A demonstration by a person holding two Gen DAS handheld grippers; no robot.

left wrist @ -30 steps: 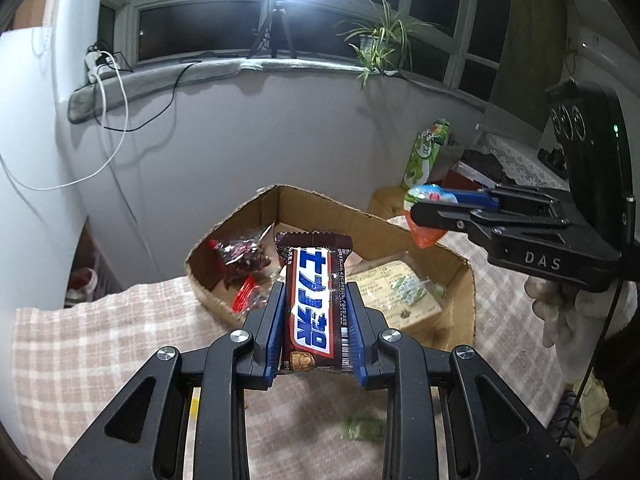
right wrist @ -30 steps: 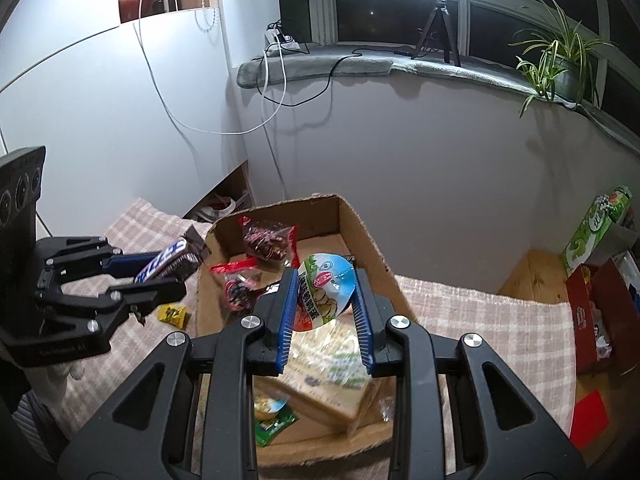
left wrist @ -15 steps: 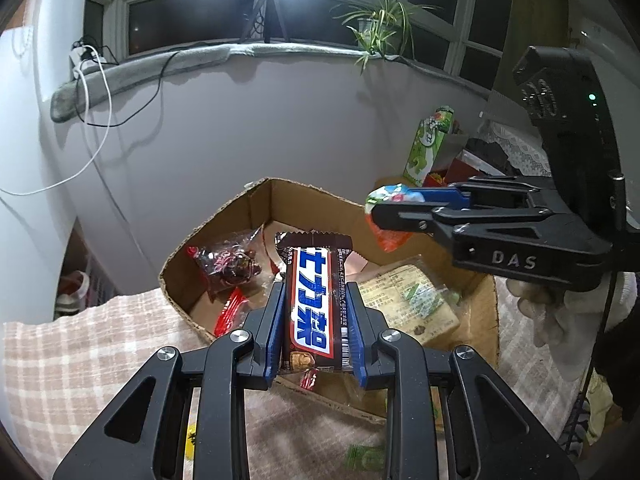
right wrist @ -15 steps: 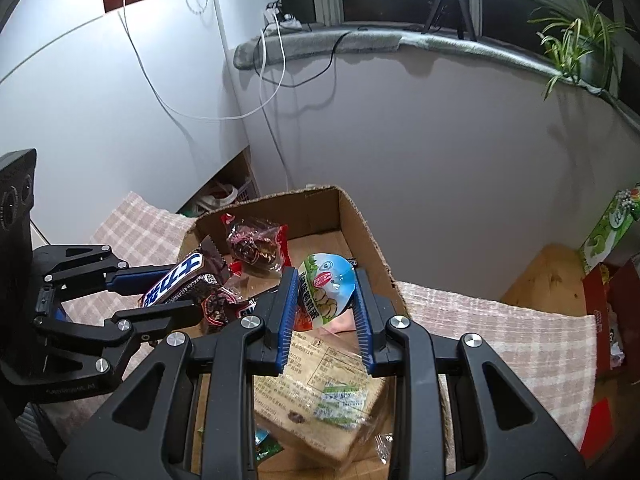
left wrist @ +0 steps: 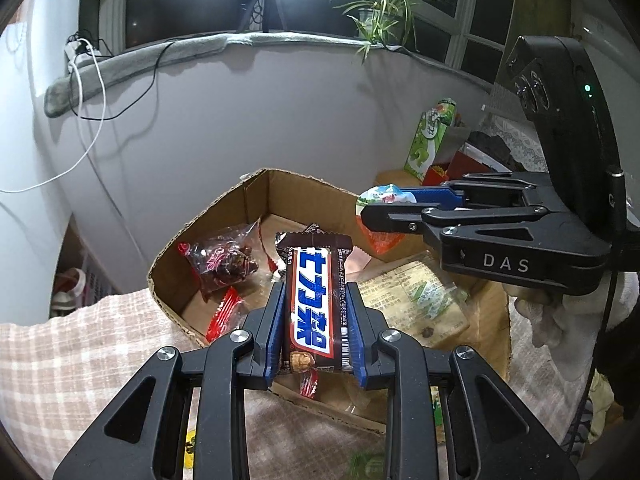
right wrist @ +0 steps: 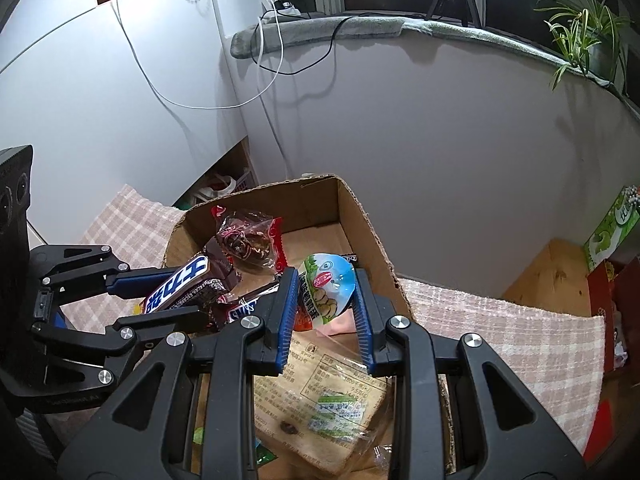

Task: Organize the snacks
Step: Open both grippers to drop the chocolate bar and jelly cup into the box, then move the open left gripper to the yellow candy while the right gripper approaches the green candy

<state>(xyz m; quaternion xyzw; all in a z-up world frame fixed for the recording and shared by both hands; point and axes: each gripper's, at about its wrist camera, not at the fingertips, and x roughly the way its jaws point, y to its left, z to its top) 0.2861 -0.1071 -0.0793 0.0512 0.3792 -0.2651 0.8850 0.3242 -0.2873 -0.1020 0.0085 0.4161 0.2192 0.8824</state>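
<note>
1. Our left tool is clamped on the bar, held lengthwise between its blue fingers above the near-left part of the box.
2. Our right tool grips the pouch over the box's middle, above the bread bag.
3. To drop both well, we should lower each snack inside the box walls before letting go, placing the bar beside the red candy bag and keeping the tools apart.
4. The box sits on a checked cloth; a grey wall, cables, a windowsill and a plant lie behind.
</note>
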